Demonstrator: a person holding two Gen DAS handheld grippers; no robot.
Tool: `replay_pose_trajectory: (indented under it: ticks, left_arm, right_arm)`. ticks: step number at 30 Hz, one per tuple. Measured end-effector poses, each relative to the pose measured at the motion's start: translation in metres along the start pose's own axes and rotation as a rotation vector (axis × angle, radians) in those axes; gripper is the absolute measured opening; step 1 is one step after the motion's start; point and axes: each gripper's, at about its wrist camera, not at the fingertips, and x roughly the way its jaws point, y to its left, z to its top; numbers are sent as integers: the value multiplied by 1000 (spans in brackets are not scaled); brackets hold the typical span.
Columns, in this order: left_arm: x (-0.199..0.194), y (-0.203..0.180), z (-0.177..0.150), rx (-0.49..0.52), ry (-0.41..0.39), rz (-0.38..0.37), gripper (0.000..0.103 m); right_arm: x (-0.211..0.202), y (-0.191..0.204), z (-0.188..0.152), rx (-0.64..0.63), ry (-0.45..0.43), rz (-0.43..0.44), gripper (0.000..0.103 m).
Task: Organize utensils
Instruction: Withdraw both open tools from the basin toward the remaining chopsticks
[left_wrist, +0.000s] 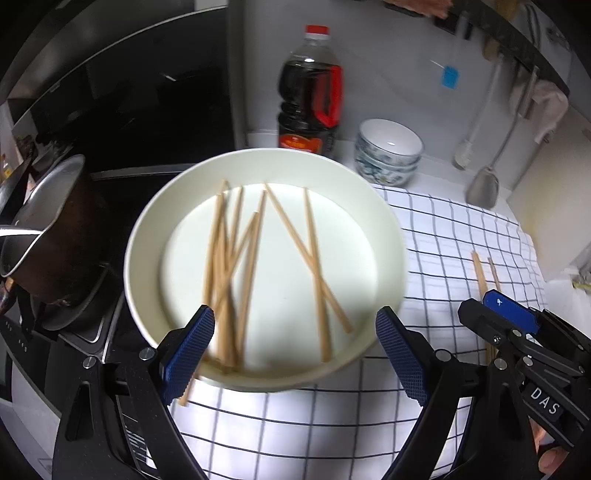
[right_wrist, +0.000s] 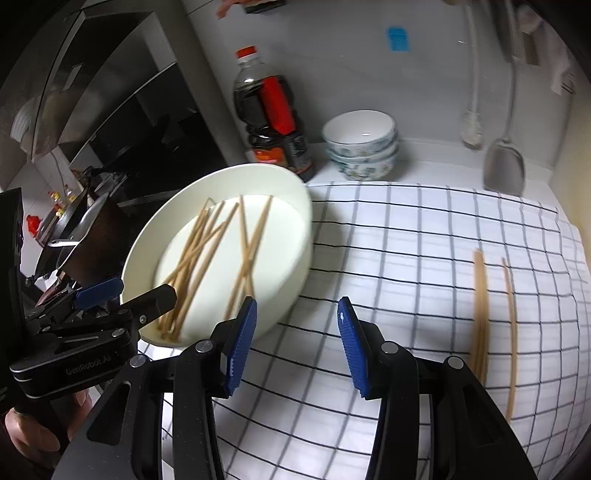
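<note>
In the left wrist view, the letters "DAS" are being shown on a label on the right hand-held gripper, which is entering at the lower right and is being cut off by the frame edge, so its state cannot be told here. The left hand-held gripper is being held released, its blue pads standing wide apart just over the near rim of a white plate, with nothing gripped. Loose wooden chopsticks are being carried in the plate, crossed over one another, one end poking over the near rim. The plate is sitting on a checked cloth spread on the desk, and a few more chopsticks are lying on it to the right, partly hidden behind the right hand-held gripper. A dark sauce bottle with an unreadable red label and stacked bowls are standing behind. In the right wrist view, "GenRobot.AI" is being read on the left hand-held gripper at the left. The right hand-held gripper is being held partly open over bare cloth, grasping nothing. The plate with its chopsticks is lying to the left, and blurred chopsticks are lying on the cloth to the right.
</note>
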Motion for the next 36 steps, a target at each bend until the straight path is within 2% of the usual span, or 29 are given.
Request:
replay_pose_trajectory:
  ticks: [19,36]
  left_arm:
    - [16,-95,-12,157,35,-96,87]
    - [52,-165,-27,225,80,-125,87]
  right_arm:
    - [-42,-87,-38,164,-32,-122,44]
    - [-53,-163,-70,237,-25,-227,45]
